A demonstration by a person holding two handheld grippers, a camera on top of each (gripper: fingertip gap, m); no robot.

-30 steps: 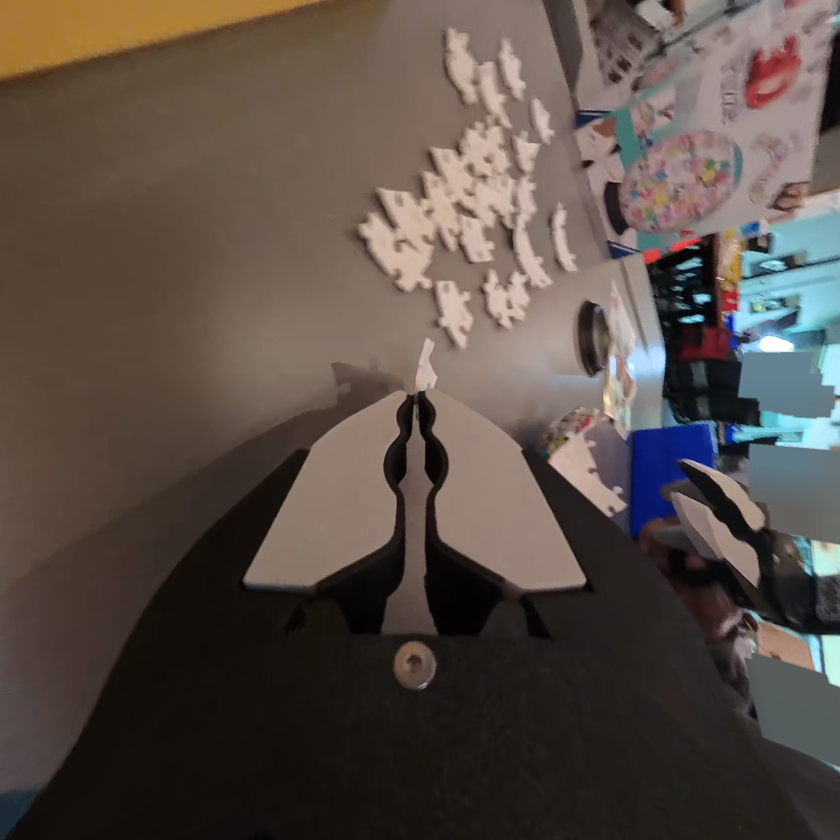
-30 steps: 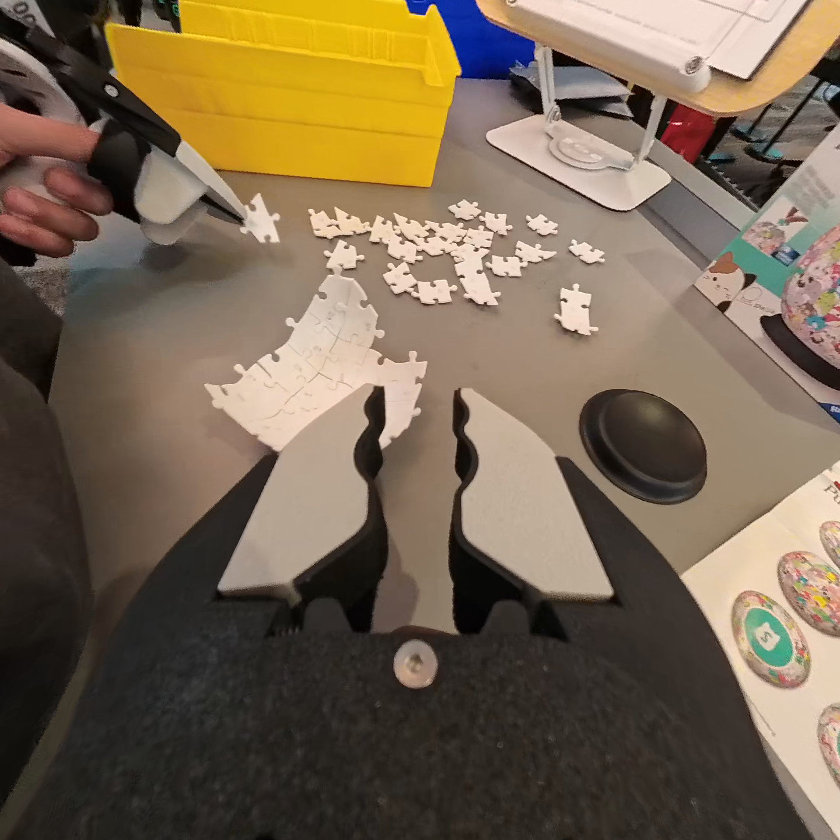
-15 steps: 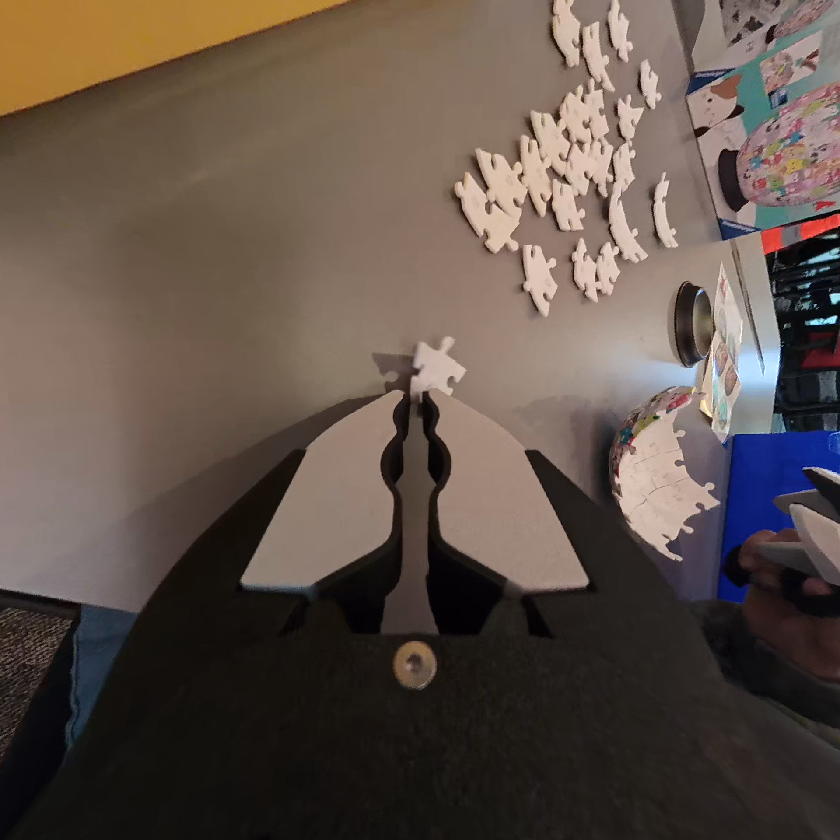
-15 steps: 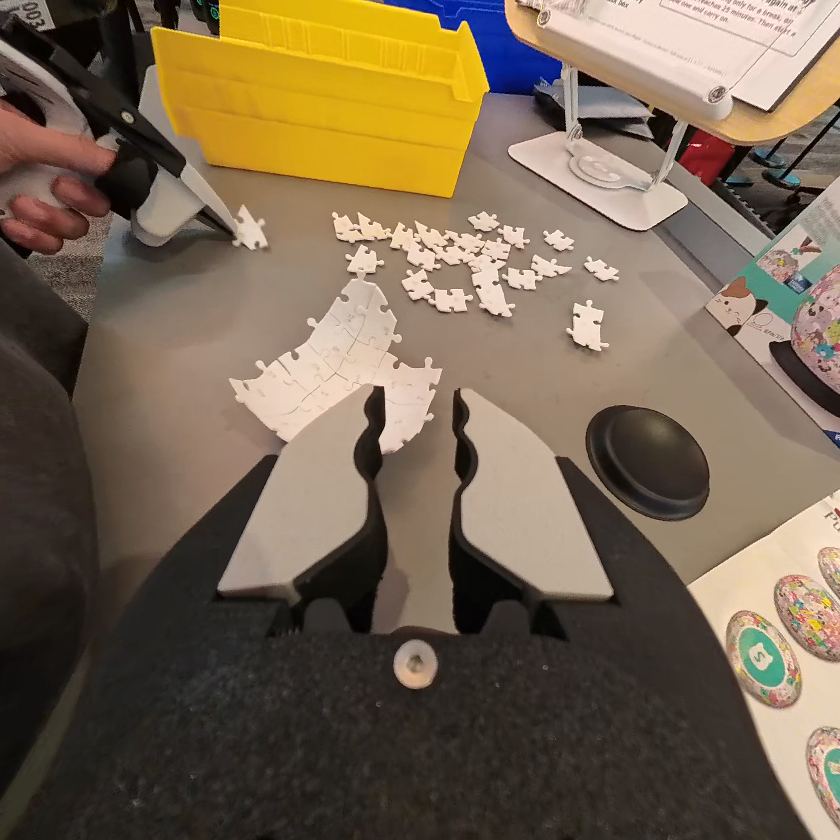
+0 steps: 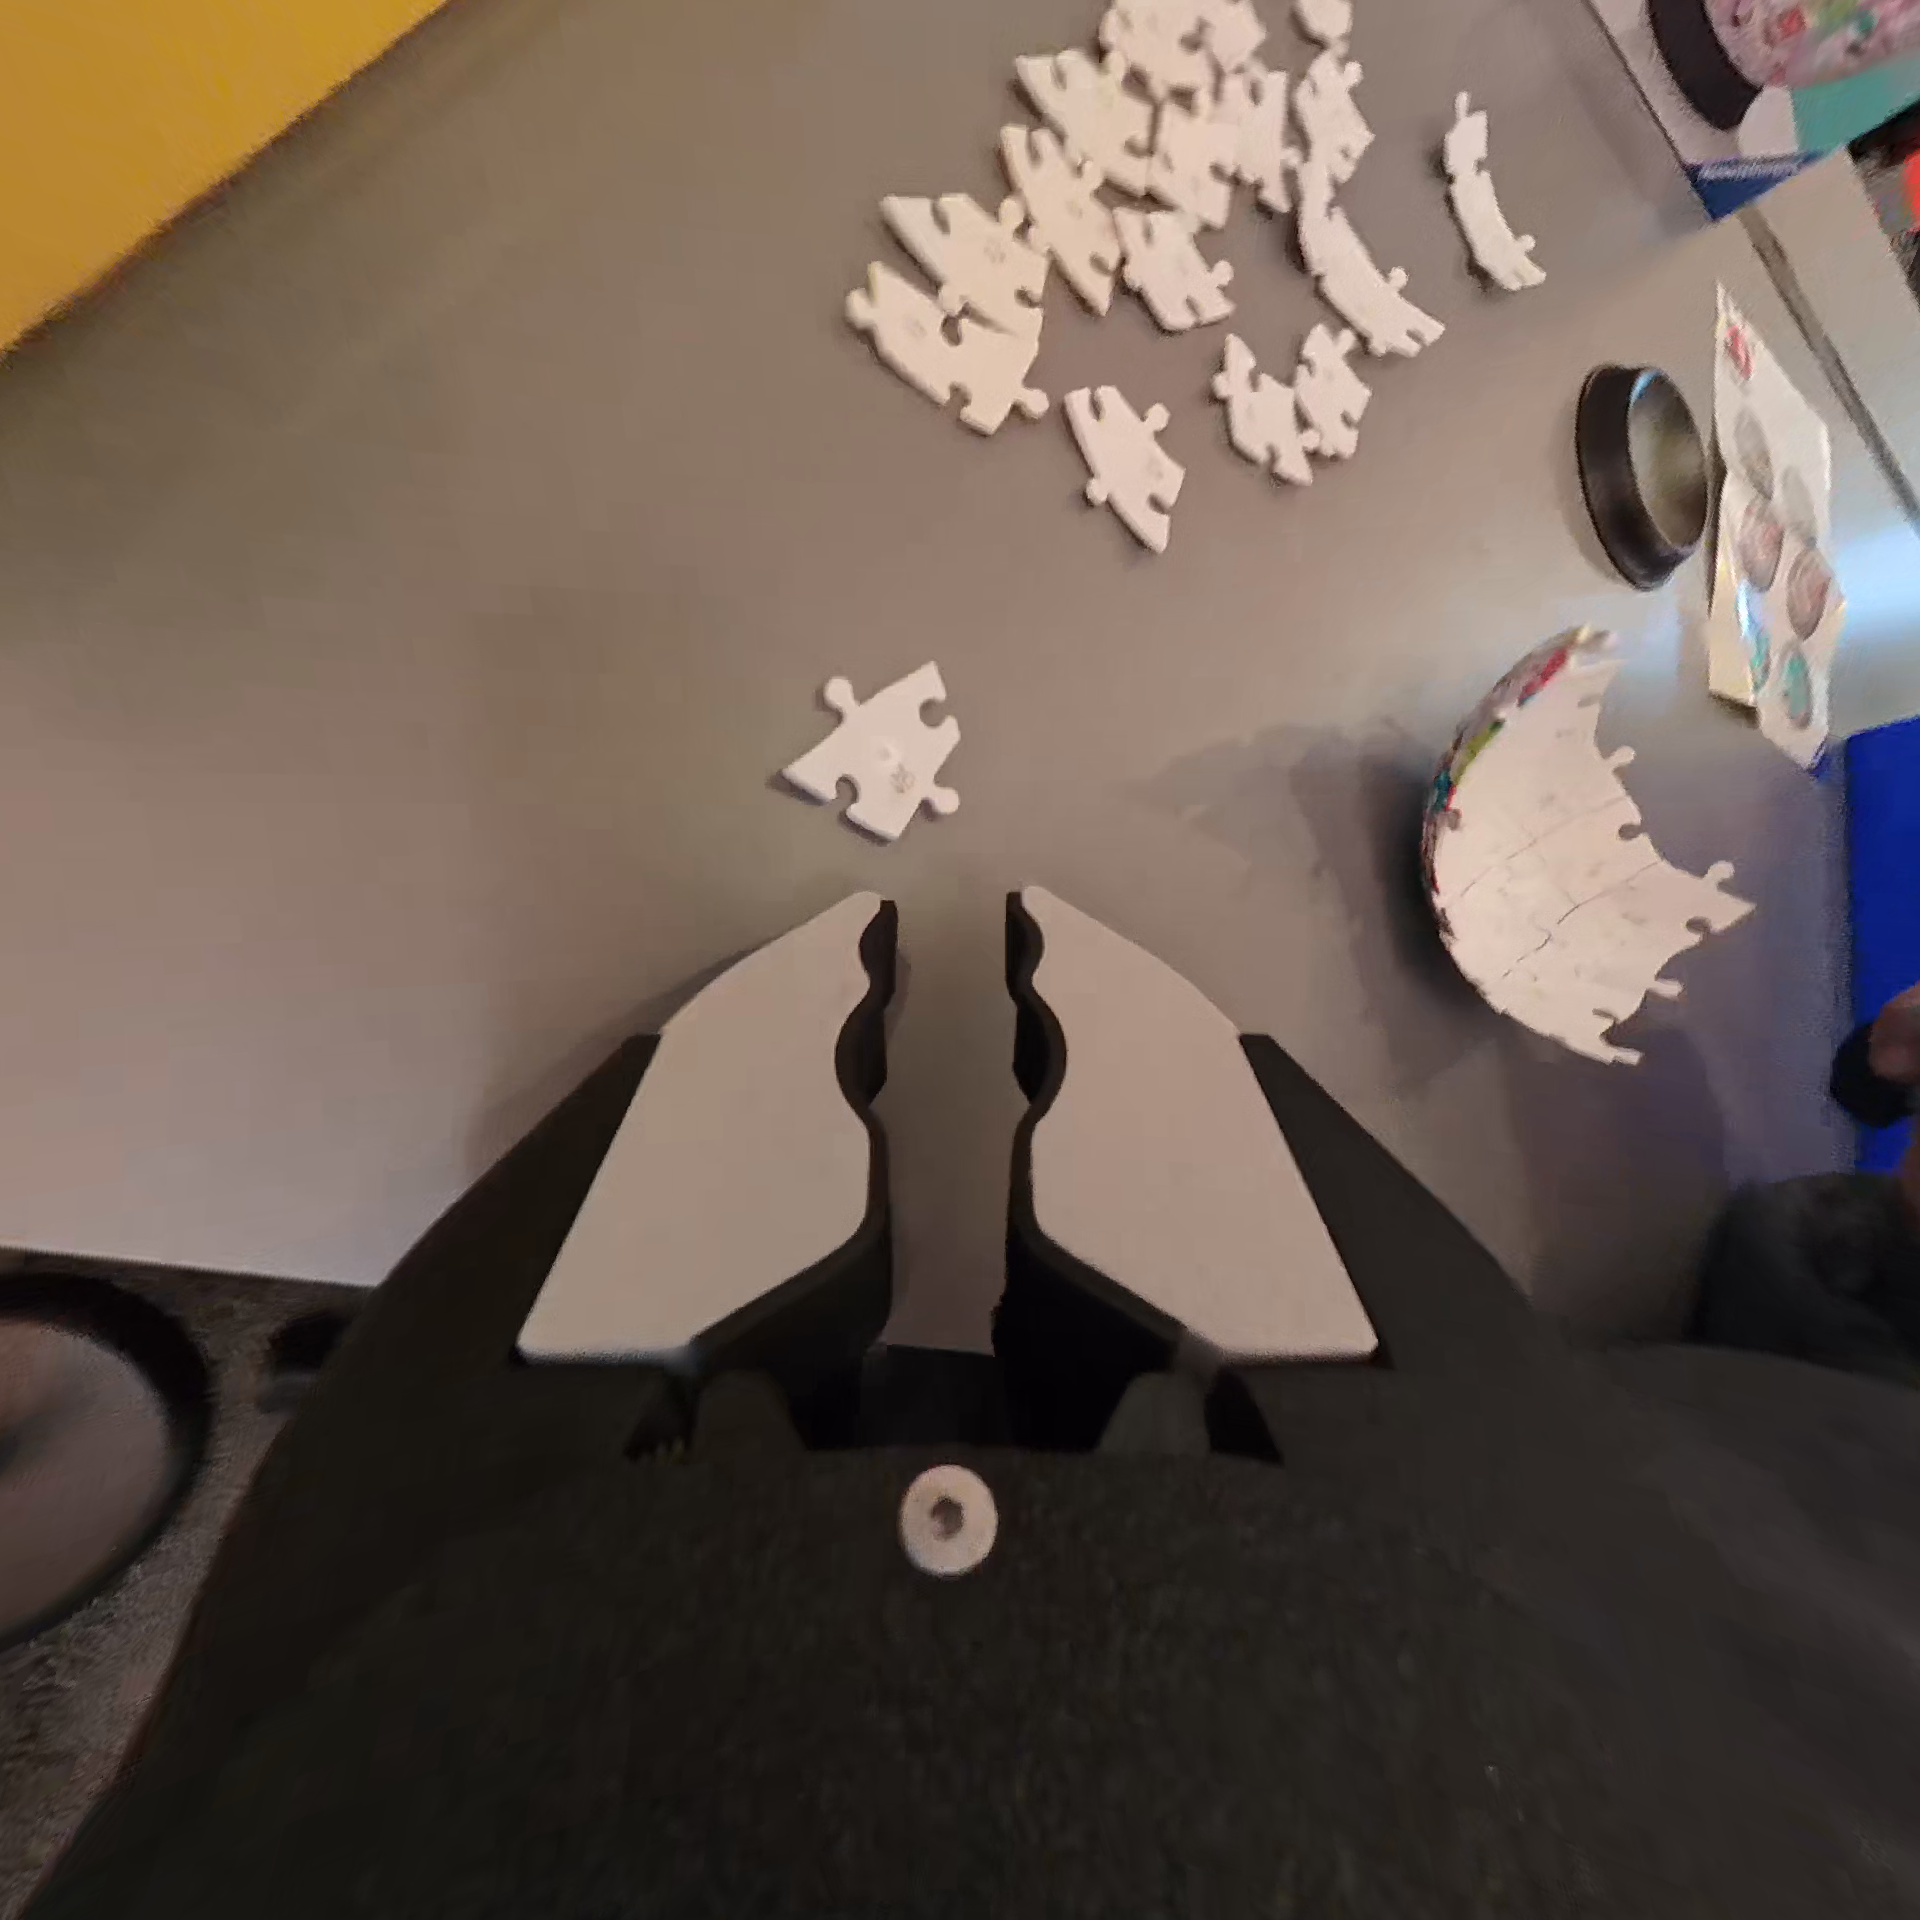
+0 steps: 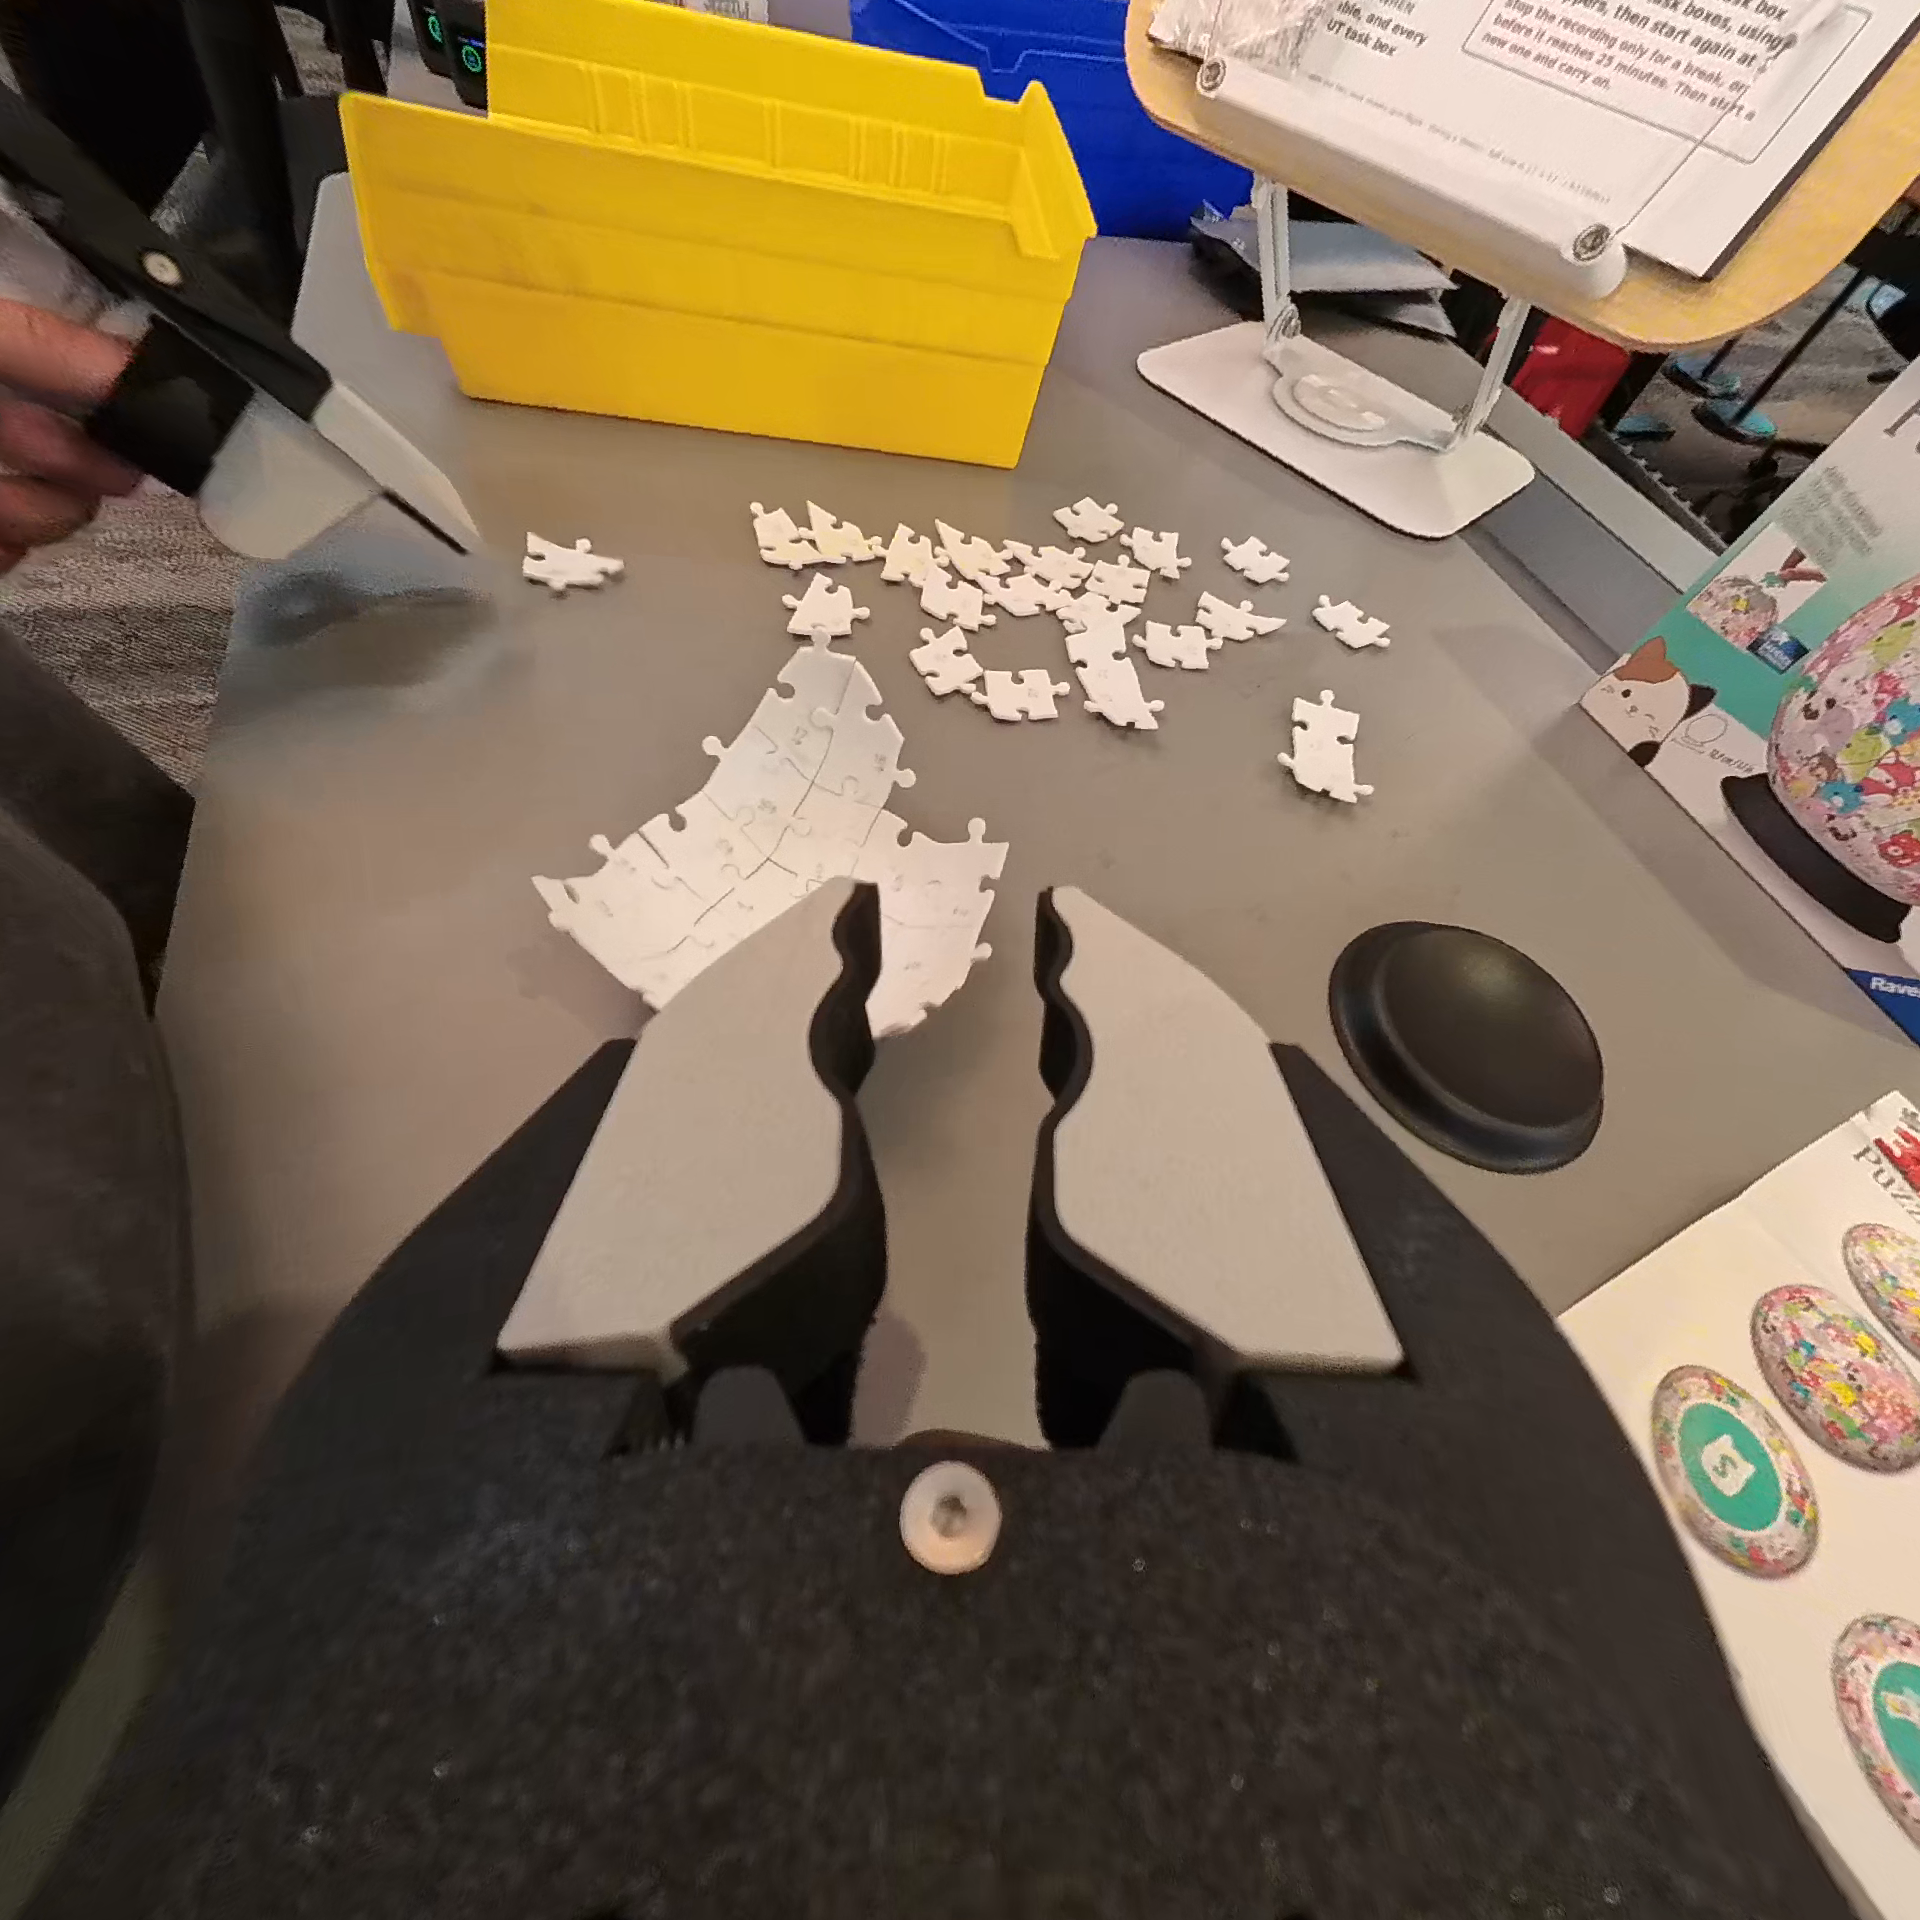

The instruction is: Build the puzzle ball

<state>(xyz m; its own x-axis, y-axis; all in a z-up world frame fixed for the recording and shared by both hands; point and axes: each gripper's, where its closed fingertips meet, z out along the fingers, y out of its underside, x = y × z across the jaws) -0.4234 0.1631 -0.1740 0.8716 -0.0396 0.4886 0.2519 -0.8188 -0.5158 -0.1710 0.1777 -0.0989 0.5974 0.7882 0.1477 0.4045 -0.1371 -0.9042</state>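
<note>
My left gripper [image 5: 943, 906] is open and empty, just behind a single white puzzle piece [image 5: 878, 755] that lies flat on the grey table. The same piece [image 6: 569, 561] shows in the right wrist view, just beyond the left gripper's tips [image 6: 457, 535]. A curved, partly built shell of joined pieces [image 5: 1538, 894] rests white side up to the right; in the right wrist view the shell [image 6: 790, 862] lies just ahead of my open, empty right gripper [image 6: 956, 904]. Several loose white pieces [image 6: 1049, 613] lie scattered beyond it.
A yellow bin [image 6: 717, 260] stands at the table's far edge. A black round stand [image 6: 1465, 1049] sits right of my right gripper. The puzzle box [image 6: 1808, 748], a picture leaflet [image 6: 1787, 1392] and a tablet holder's white base [image 6: 1340, 416] occupy the right side. The tips of one gripper are about 25 cm away from the tips of the other. The shell [image 6: 790, 862] is about 9 cm from my right fingertips and 20 cm from my left. The left camera catches it too, in the left wrist view [image 5: 1537, 836].
My left gripper opened and let go of the single piece, which now lies flat on the table. The gripper pulled back a little. The right gripper stayed open and moved slightly.
</note>
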